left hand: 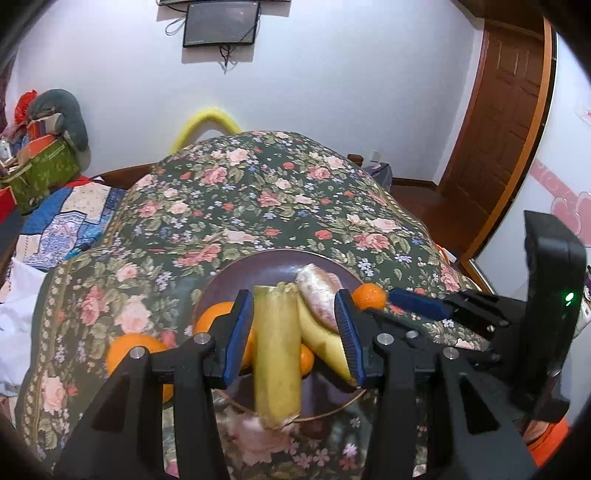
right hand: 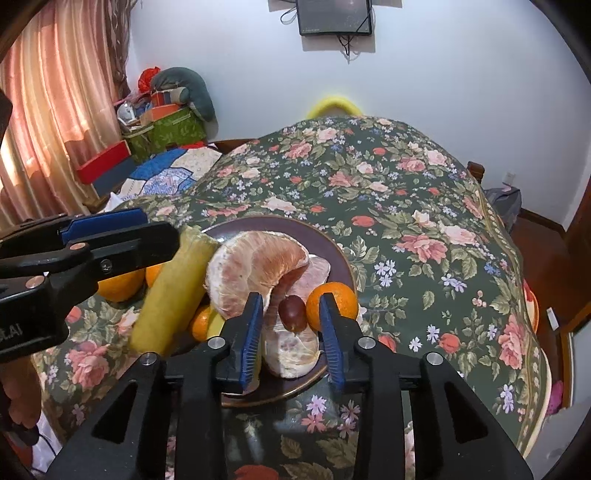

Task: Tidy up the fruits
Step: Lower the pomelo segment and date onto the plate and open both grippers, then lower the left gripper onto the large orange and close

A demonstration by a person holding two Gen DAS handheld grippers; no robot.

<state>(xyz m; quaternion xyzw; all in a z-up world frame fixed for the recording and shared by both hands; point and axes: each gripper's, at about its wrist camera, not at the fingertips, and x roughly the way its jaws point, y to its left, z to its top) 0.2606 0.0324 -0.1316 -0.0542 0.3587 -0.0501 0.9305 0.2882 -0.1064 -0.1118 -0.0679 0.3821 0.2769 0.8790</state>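
Left gripper (left hand: 295, 328): its blue pads are closing on a yellow-green stalk piece (left hand: 277, 350), lifting it tilted over the plate's near-left rim.
Right gripper (right hand: 291, 336): jaws are standing apart, gripping nothing; a pomelo segment (right hand: 291, 347) and a dark grape (right hand: 292, 312) are lying between the pads, seemingly untouched, though the left pad's contact is hard to judge.
Plate (right hand: 325, 236): dark purple, sitting near the front edge of the floral cloth (right hand: 406, 206) covering the table.
Large pomelo piece (right hand: 255, 269): peeled, resting at the plate's middle, just beside the stalk piece.
Banana (left hand: 325, 343): lying on the plate, leaning against the pomelo.
Small orange (right hand: 332, 299): sitting at the plate's right rim, touching the right gripper's right pad.
Other oranges (left hand: 136, 350): resting on the cloth just off the plate's left rim.
Screen (right hand: 334, 16): hanging on the far wall.
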